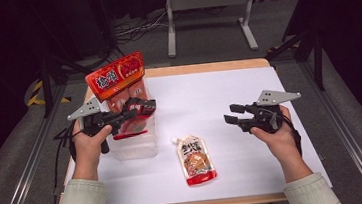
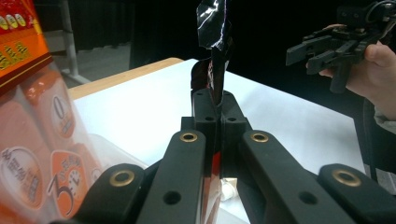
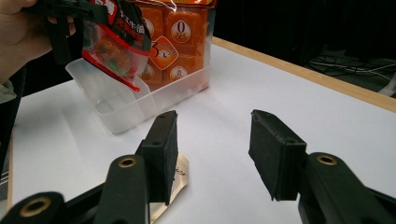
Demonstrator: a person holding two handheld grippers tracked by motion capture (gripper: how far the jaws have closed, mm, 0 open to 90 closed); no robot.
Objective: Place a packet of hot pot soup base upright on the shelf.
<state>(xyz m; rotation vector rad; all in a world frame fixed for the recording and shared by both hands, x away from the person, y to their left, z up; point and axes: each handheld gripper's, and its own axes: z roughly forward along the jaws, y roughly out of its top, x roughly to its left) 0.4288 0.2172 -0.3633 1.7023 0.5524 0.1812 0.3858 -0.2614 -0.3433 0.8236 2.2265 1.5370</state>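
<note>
White paper over a wooden table (image 1: 206,68), dark floor and metal frame legs beyond.

High view: left gripper (image 1: 142,107) over a clear plastic bin (image 1: 138,146) at table's left, jaws pinched on a red and black sachet (image 1: 136,124) hanging down into the bin. Tall orange packet (image 1: 116,78) upright in the bin's far end, just behind the sachet. Left hand (image 1: 91,141) wrapped on the handle. Spouted pouch (image 1: 195,160) flat on the paper near the front edge, between both hands, touched by nothing. Right gripper (image 1: 234,114) held above the paper at table's right, well apart from bin and pouch, jaws parted, nothing between.

Left gripper view: left gripper (image 2: 215,100) with jaws pressed together on the sachet (image 2: 214,28), dark foil edge sticking up above the tips. Orange packet (image 2: 32,121) close at left. Right gripper (image 2: 322,51) far off at upper right, gripped by a hand (image 2: 373,65).

Right gripper view: right gripper (image 3: 212,149) spread wide, bare paper between the pads. Bin (image 3: 126,102) at upper left with the orange packet (image 3: 182,37) inside. Sachet (image 3: 116,46) dangling over the bin's near end, lower edge perhaps just inside the rim, hard to tell. Corner of the pouch (image 3: 180,175) peeking out behind the left-hand jaw.
</note>
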